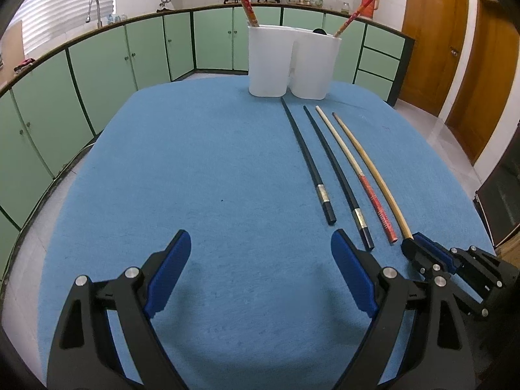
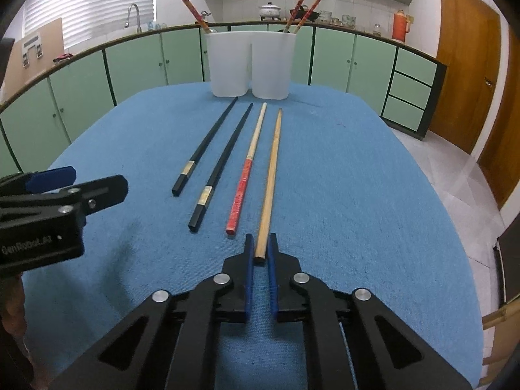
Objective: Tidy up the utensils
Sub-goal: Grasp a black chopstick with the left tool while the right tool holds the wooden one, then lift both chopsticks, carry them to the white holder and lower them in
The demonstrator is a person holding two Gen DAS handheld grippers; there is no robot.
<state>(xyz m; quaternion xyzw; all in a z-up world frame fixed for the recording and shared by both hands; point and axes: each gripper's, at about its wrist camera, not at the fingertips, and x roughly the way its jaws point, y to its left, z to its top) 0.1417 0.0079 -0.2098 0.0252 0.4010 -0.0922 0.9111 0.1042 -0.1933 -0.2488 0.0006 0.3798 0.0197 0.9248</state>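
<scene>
Lower ends of the red-patterned chopsticks (image 2: 300, 9) hidden inside the white holder (image 2: 250, 65). Dark item (image 1: 320, 31) at the holder rim too small to identify. Left gripper (image 2: 52, 178) cut off by frame edge in right wrist view; near end of bamboo chopstick (image 1: 367, 165) hidden behind right gripper (image 1: 422, 250).

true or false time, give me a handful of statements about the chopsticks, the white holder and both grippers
1. Four chopsticks lie on the blue cloth. True.
2. The right gripper has its fingers on either side of the plain bamboo chopstick. True.
3. The left gripper is clamped on a black chopstick. False: it is open and holds nothing.
4. The white holder is empty. False: red-handled chopsticks stand in it.
5. The red-handled chopstick on the cloth lies between a black chopstick and the bamboo one. True.
</scene>
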